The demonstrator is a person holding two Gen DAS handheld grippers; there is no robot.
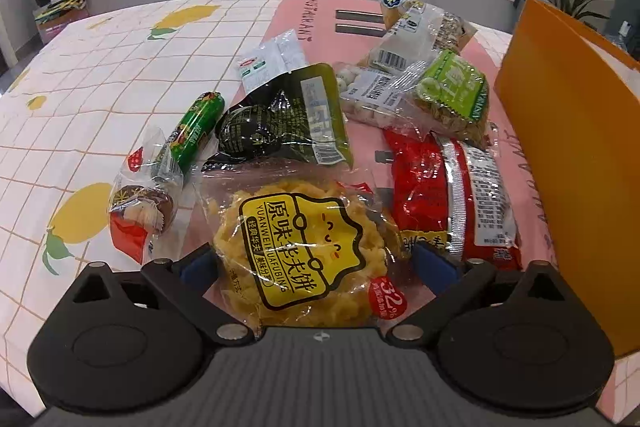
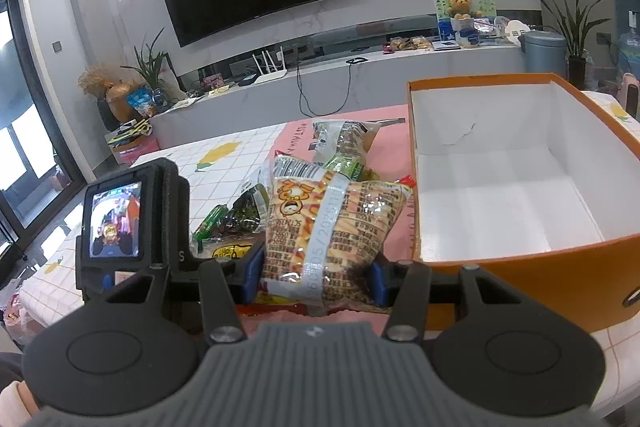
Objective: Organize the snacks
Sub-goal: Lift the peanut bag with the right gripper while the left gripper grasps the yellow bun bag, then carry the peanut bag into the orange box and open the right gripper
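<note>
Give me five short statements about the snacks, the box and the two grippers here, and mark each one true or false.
1. The right gripper is shut on a striped snack bag. True.
2. The orange box already holds several snacks. False: its white inside shows nothing in it.
3. The left gripper has a yellow waffle cake pack between its fingers. True, though whether the pads press it cannot be told.
4. The green sausage lies inside the box. False: it lies on the tablecloth, left of the dark green pack.
5. The red bag lies between the waffle cake pack and the box. True.
</note>
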